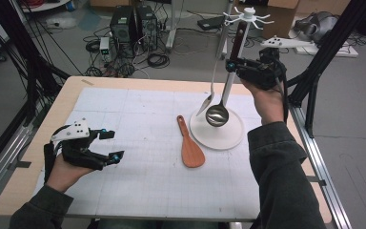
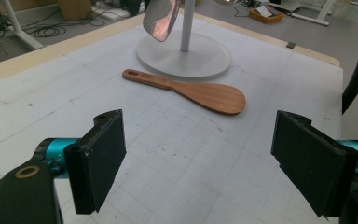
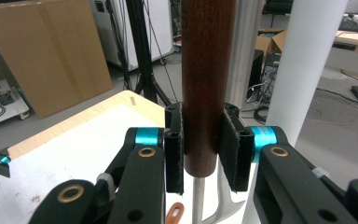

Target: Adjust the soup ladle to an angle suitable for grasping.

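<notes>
A white utensil stand rises from its round base [image 1: 228,138] at the mat's right; the base [image 2: 205,65] also lies ahead in the left gripper view. A metal spoon [image 1: 206,102] hangs from one hook. My right gripper [image 1: 232,65] is raised beside the pole and shut on the dark wooden handle [image 3: 207,84] of a steel ladle, whose bowl [image 1: 217,116] hangs just above the base. In its own view, my right gripper [image 3: 207,149] clamps the handle near its lower end. A wooden rice paddle [image 1: 191,145] lies flat left of the base. My left gripper [image 1: 113,144] rests open and empty at the mat's left.
A white gridded mat [image 1: 138,181] covers most of the wooden table [image 1: 43,143]. Computer towers [image 1: 133,24] and cables sit on the floor beyond the far edge. Black frame legs [image 1: 314,81] stand right of the table. The stand's white pole [image 3: 307,60] is close to my right gripper.
</notes>
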`<state>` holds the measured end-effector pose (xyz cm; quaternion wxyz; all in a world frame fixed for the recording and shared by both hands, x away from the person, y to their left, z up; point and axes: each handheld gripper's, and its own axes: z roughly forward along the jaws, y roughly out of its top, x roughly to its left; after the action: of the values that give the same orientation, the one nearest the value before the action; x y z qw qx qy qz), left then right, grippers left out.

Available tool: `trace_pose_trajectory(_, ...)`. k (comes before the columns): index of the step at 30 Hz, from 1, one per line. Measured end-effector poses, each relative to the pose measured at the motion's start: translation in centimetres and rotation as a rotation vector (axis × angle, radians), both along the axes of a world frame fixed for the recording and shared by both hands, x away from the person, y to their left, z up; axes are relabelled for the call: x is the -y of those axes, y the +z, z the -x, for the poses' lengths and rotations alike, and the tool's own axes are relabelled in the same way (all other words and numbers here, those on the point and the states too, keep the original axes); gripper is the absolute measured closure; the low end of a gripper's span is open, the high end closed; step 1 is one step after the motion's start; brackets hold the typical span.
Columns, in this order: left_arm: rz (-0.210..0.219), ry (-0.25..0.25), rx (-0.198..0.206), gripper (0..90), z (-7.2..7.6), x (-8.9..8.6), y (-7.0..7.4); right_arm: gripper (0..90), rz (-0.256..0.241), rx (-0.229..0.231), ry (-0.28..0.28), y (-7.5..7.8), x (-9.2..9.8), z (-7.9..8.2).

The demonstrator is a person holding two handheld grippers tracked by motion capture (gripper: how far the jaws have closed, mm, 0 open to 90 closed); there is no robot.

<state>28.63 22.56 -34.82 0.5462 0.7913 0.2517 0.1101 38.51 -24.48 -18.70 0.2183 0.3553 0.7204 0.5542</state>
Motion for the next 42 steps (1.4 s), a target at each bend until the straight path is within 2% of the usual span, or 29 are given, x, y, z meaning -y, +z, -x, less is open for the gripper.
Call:
trace_pose_trajectory(9, 0.003, 0.000, -0.001, 18.2, 0.0, 0.0, 0.0, 72.4, 0.002, 0.000, -0.007, -0.2, 0.2, -0.2)
trace_pose_trajectory(20, 0.004, 0.003, -0.003, 18.2, -0.1, -0.1, 0.0, 64.4, -0.004, 0.014, -0.004, -0.3, 0.8, 0.8)
trace_pose_trajectory(25, 0.001, 0.003, -0.003, 18.1, -0.2, -0.2, -0.1, 64.2, -0.011, 0.025, 0.002, -0.4, 1.4, 1.3)
trace_pose_trajectory(32, 0.001, 0.006, -0.004, 17.9, -0.2, -0.4, -0.2, 72.5, -0.010, 0.036, 0.059, -0.3, 1.6, 1.9)
trace_pose_trajectory(38, 0.003, 0.008, -0.009, 17.8, -0.3, -0.5, -0.3, 89.5, 0.013, 0.044, 0.128, 0.3, 1.4, 2.2)
trace_pose_trajectory(42, 0.007, 0.010, -0.009, 17.8, -0.3, -0.7, -0.3, 89.5, 0.018, 0.040, 0.171, 1.1, 1.6, 2.3)
